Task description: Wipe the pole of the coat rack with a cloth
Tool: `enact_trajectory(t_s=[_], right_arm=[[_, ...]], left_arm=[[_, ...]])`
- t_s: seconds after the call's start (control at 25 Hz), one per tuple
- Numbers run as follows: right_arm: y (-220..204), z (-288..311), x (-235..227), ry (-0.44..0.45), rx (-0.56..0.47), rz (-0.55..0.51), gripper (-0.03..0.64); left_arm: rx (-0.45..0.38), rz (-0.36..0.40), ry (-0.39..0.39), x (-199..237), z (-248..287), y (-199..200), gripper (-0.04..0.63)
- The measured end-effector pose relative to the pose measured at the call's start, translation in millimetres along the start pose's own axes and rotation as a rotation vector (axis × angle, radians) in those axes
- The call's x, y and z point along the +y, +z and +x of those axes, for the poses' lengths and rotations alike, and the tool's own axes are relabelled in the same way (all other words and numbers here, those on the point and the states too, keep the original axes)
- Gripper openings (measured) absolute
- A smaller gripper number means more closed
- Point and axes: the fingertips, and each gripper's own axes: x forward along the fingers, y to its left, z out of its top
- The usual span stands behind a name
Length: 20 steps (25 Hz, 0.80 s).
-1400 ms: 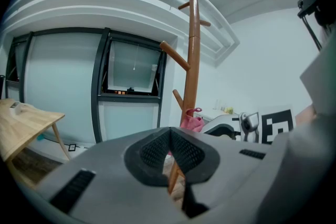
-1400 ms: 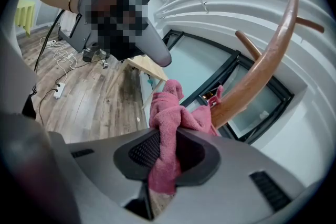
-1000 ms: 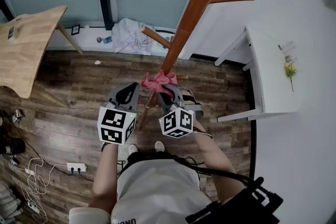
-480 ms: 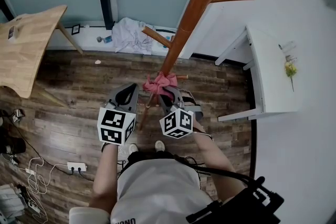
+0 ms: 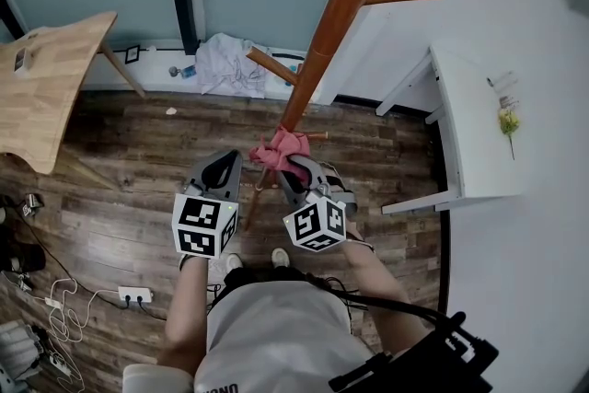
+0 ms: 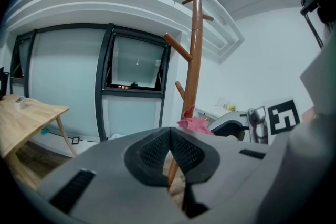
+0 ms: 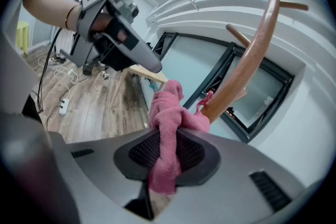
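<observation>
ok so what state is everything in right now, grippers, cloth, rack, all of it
coat rack pole: standing upright, visible pegs bare
pink cloth: bunched up, touching the coat rack pole low down
right gripper: shut on the pink cloth
left gripper: shut, nothing between its jaws
white fabric: crumpled on the floor by the wall

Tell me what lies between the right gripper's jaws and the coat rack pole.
The pink cloth: the right gripper is shut on it, and its bunched end meets the pole. The right gripper view shows this most clearly.
</observation>
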Motion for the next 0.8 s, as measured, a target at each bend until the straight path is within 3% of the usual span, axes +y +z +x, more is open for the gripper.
enact_trajectory(t_s=[0.28, 0.56, 0.8], right_arm=[[26.6, -36.5, -17.5, -0.051, -0.104, 0.081, 0.081], [57.7, -79.0, -49.6, -0.156, -0.219, 0.151, 0.081], [86.2, -111.1, -75.9, -0.242, -0.266, 0.079, 0.081]], left_arm=[[-0.05, -0.009, 0.015, -1.3, -8.9, 14.0, 0.012], [-0.138, 0.003, 0.038, -7.8, -19.2, 42.7, 0.012], [-0.216, 0.095, 0.066, -16.9, -29.0, 74.7, 0.012]])
